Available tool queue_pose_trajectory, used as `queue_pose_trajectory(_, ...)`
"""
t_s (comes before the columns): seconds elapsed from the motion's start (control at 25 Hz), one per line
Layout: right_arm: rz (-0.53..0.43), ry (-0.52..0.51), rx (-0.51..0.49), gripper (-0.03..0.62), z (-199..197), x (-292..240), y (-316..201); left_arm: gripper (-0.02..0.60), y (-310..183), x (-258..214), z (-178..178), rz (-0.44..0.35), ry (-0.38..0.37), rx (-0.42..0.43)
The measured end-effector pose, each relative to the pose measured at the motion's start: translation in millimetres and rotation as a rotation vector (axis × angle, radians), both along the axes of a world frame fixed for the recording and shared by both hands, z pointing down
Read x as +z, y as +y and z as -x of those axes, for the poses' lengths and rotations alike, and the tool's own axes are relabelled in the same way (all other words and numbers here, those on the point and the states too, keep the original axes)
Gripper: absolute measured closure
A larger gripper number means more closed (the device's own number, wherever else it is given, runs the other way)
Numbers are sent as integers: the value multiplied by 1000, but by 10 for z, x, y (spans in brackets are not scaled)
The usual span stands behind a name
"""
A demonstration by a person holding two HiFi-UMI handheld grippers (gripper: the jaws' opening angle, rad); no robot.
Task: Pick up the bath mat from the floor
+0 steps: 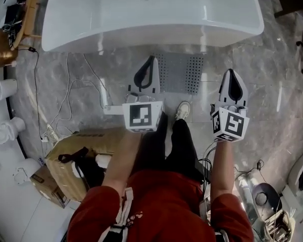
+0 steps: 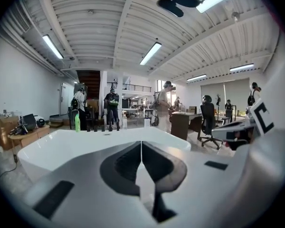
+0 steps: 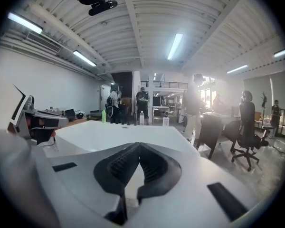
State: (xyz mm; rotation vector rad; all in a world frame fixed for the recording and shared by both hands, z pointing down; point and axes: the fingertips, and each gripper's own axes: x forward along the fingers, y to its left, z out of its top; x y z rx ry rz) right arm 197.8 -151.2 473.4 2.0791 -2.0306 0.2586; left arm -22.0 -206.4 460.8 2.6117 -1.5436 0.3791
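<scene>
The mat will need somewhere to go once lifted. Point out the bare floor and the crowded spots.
Bare floor lies right of the bath mat, below the bathtub, beyond the right gripper. Crowded: white cables and cardboard box at left, clutter at lower right.

No legible text or numbers, print on cardboard box [image 1: 64, 174] too blurred to read

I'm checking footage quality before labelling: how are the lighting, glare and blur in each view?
Head view: evenly lit, sharp; glare streaks on the bathtub rim and shiny floor, bath mat clear. Left gripper view: fisheye bending, dark corners, ceiling lights blown out, the left gripper slightly soft up close. Right gripper view: same bending, right side hazy and washed out.
</scene>
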Motion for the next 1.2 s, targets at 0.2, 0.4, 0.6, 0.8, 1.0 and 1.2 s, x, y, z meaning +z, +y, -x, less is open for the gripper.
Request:
queue_pose_trajectory(0.2,123,14,-24,582,175,873,-24,566,44,720,112,78,11,-26)
queue_pose_trajectory(0.4,255,2,-26,582,199,1776,-14,566,102,1442,229,143,-4,-26)
queue_pose_trajectory(0.6,346,-11,-17,582,187,2496,30,566,117,2141,374,205,-19,-40)
queue_pose_trajectory(0.8,432,-50,1,582,167,3245,163,566,144,2957,392,244,-80,8)
queue_pose_trajectory(1.0,477,-66,12,582,121,3954,309,565,174,3708,461,294,-85,-9)
queue_pose_trajectory(1.2,513,-92,22,582,85,4699,361,565,123,4504,520,335,-85,-25)
